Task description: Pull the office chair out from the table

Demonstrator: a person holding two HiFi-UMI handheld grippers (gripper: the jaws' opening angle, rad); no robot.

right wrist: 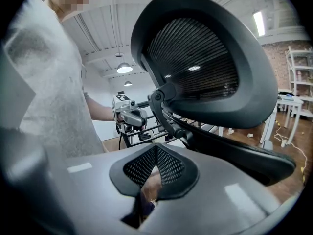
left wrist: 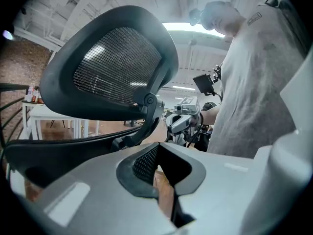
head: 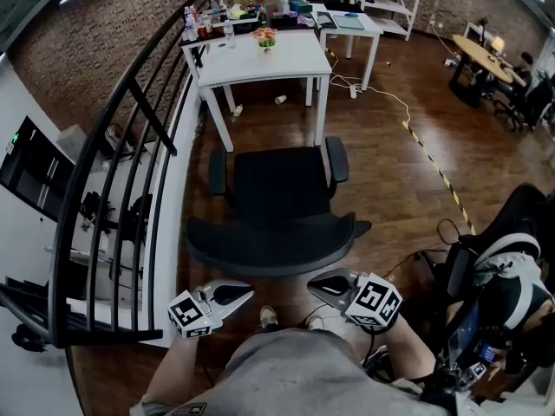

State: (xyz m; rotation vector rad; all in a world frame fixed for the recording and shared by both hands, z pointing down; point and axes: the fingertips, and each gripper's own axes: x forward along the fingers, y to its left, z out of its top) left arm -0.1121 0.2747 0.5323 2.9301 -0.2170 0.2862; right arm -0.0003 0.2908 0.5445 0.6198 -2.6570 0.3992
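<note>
The office chair (head: 273, 202) stands on the wooden floor (head: 390, 172) just on the near side of the white worktop (head: 290, 59). Its seat faces the worktop and its back is turned to the person, so it looks largely drawn out already. The left hand-held gripper (head: 241, 293) and the right hand-held gripper (head: 319, 284) are held low before the person's body, side by side and near the backrest's (head: 269, 254) upper rim, though apparently not touching it. That is probably where a pull would be applied. Both point forward and slightly down toward the chair, marker cubes turned outward. Each gripper's own view shows its jaws clenched on nothing — left (left wrist: 156, 153), right (right wrist: 155, 155) — with the mesh headrest (left wrist: 117, 67) looming above.
</note>
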